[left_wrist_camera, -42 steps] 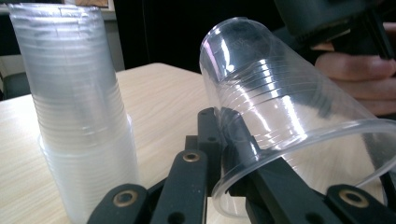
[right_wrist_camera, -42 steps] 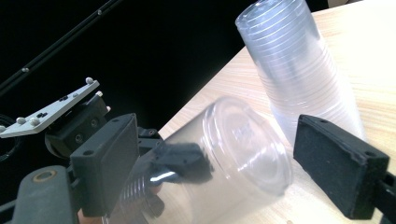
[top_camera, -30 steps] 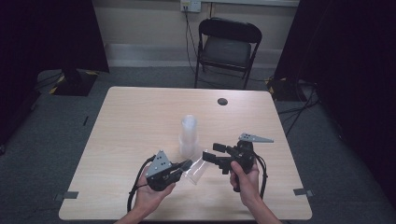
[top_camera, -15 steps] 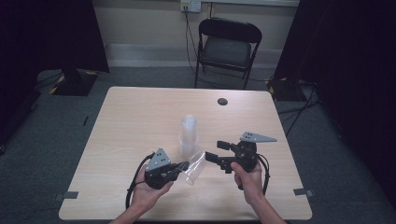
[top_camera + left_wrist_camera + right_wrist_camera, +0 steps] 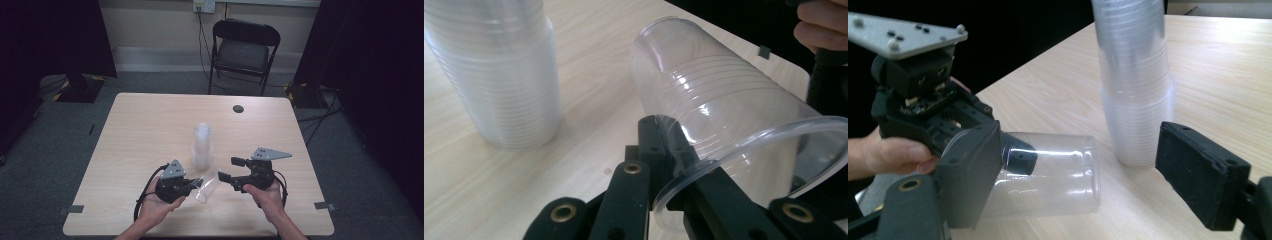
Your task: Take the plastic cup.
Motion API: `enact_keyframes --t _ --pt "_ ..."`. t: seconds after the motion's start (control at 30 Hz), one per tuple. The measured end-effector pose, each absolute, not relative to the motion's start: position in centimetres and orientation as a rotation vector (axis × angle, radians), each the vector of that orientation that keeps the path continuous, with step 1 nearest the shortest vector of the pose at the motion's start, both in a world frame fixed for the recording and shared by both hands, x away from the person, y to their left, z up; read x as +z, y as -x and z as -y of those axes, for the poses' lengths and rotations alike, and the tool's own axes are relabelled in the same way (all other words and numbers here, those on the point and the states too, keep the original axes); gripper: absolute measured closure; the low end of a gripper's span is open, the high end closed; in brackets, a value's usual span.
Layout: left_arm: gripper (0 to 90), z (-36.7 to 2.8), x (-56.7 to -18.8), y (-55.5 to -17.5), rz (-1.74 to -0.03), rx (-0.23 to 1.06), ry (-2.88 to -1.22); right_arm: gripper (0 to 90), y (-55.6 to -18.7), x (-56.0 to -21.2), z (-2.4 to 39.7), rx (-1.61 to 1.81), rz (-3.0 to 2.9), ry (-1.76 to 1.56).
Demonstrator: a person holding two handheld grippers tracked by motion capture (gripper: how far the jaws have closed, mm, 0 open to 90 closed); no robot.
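A clear plastic cup (image 5: 206,189) lies on its side just above the table, with my left gripper (image 5: 192,184) shut on its rim. One jaw is inside the cup (image 5: 724,100) and one outside, pinching the wall at my left gripper (image 5: 664,145). My right gripper (image 5: 230,169) faces the cup's closed end from the right. Its jaws have just been closing and still stand wide, and the pads are not touching the cup (image 5: 1058,175), whose base lies between them at my right gripper (image 5: 1088,172). A tall stack of clear cups (image 5: 202,145) stands upright just behind.
The light wooden table (image 5: 150,125) has a small dark round spot (image 5: 238,108) near its far edge. A black folding chair (image 5: 245,50) stands beyond the table. The stack of cups (image 5: 1135,75) rises close behind my right gripper's jaws.
The right gripper has shifted slightly toward the cup and its jaws look a little narrower. The left hand and the held cup have stayed where they were.
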State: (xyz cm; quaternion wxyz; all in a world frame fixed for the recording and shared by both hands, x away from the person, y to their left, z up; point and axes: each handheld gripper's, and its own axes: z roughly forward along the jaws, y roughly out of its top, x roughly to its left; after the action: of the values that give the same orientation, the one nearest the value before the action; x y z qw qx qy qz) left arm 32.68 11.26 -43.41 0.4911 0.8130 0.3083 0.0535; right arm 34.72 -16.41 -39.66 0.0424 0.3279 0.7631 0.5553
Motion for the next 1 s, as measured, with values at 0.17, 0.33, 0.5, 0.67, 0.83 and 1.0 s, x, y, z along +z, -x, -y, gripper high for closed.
enact_keyframes --t 0.17,0.33,0.5,0.67,0.83,1.0 --pt "90.0 -11.2 -43.8 -32.7 -0.752 0.073 -1.989 19.0 -34.3 -40.2 16.2 1.678 -2.363 -0.975" --pt "90.0 -11.7 -44.2 -33.3 -0.796 0.002 -2.014 24.2 -33.9 -40.9 16.2 1.623 -2.405 -0.914" --pt "90.0 -11.9 -44.6 -33.7 -0.817 -0.040 -2.034 28.7 -33.5 -41.3 15.7 1.554 -2.461 -0.806" --pt "90.0 -11.8 -44.5 -33.9 -0.808 -0.074 -2.036 26.7 -33.3 -41.7 15.0 1.510 -2.500 -0.728" --pt "90.0 -11.5 -44.5 -33.8 -0.787 -0.102 -2.052 21.4 -32.7 -41.8 14.3 1.439 -2.514 -0.631" --pt "90.0 -11.4 -44.6 -34.1 -0.781 -0.154 -2.085 19.4 -32.1 -41.9 13.6 1.380 -2.539 -0.517"
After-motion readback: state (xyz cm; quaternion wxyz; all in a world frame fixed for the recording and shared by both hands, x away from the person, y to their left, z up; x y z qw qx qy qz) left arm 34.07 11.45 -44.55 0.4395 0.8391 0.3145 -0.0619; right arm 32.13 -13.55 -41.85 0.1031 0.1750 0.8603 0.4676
